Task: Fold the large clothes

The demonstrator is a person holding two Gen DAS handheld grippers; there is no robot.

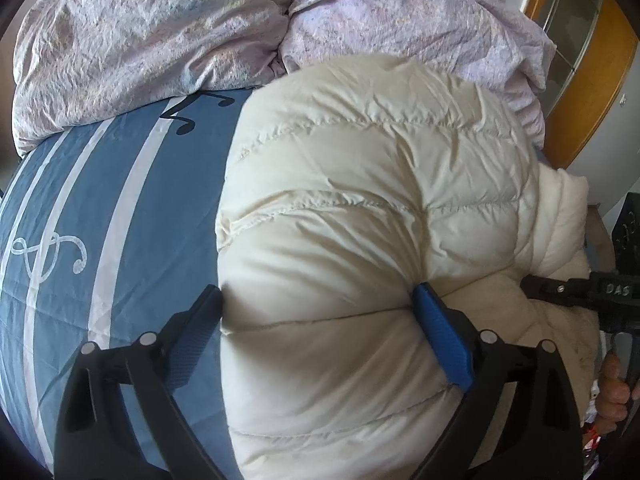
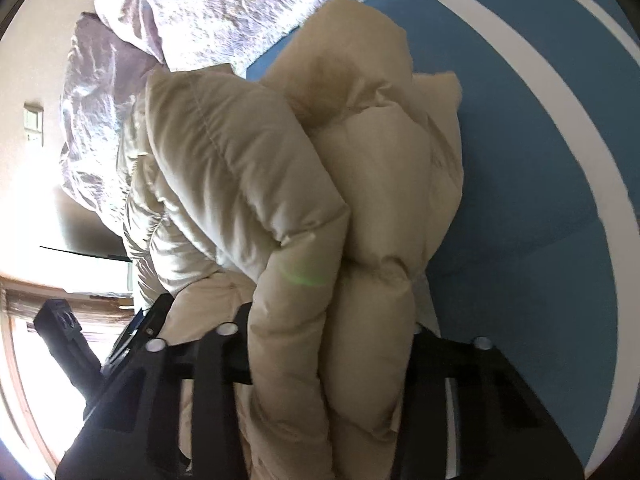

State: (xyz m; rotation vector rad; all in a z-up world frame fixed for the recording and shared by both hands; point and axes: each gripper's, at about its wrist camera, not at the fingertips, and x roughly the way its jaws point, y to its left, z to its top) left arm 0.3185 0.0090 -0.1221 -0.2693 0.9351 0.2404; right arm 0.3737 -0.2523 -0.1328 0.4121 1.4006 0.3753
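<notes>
The bed sheet (image 1: 120,208), blue with pale stripes and a musical-note print, fills the nine-o'clock half of the left wrist view and sweeps from twelve to four o'clock in the right wrist view (image 2: 520,160). A crumpled lilac quilt (image 1: 160,40) is heaped across the twelve-o'clock edge of the left view and sits at eleven o'clock in the right view (image 2: 224,12), its edge lying on the sheet. The cream puffer jacket (image 1: 360,220) lies bunched on the sheet, touching the quilt at its far side; it takes up the centre and the five-o'clock part of the left view, and in the right view it rises as thick padded folds (image 2: 304,200) from six o'clock toward the middle. The left tongs (image 1: 320,328) are spread wide, one finger at seven o'clock beside the jacket's edge and over the sheet, the blue-padded finger (image 1: 440,340) at five o'clock pressed into the padding, with a fat roll of jacket bulging between them. The right tongs (image 2: 332,360) are largely buried by fabric: a thick fold stands between their black arms, but the fingertips are hidden, so I cannot tell whether they pinch it. The right tongs also show at three o'clock in the left view (image 1: 580,292), touching the jacket's edge, with the person's right hand (image 1: 612,392) just below.
</notes>
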